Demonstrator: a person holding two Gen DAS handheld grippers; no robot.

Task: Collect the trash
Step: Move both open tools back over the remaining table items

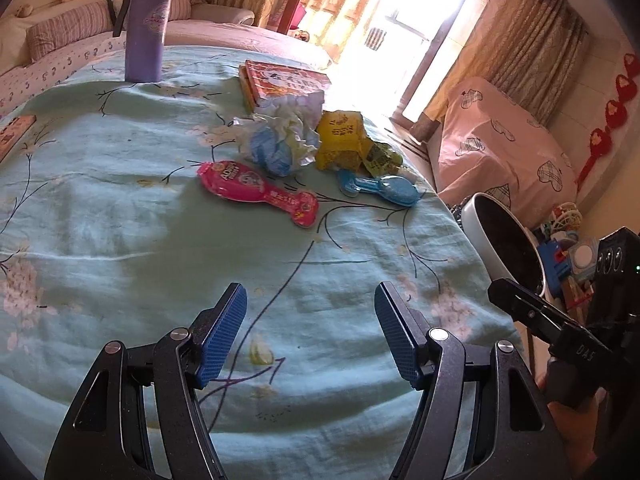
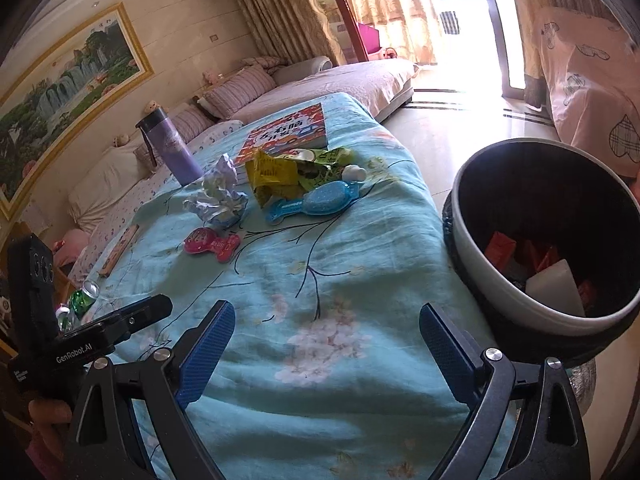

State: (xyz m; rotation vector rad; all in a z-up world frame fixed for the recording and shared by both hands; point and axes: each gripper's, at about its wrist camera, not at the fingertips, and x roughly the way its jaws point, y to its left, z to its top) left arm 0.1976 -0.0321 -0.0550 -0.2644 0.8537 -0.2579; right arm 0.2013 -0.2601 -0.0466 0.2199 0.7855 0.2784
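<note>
Both the left gripper (image 1: 311,334) and right gripper (image 2: 327,352) are wide and empty, the flat pink plastic wrapper (image 1: 256,192) lies far ahead of their fingers, so they might pinch the soft blue flowered blanket (image 1: 120,220) instead.

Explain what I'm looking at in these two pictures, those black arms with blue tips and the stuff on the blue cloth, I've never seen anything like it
Those are two handheld claws, one in each of a person's hands, each with a wide-angle camera looking along its two blue-padded fingers. One picture comes from the left claw, the other from the right claw. Both are open and hold nothing.

They hover over a table covered by a light blue floral cloth. On it lies trash: a pink wrapper, a blue wrapper, a yellow wrapper and a crumpled paper ball. Also there: a purple tumbler and a red book.

Beside the table stands a trash bin, already holding some scraps, where the trash presumably goes.
</note>
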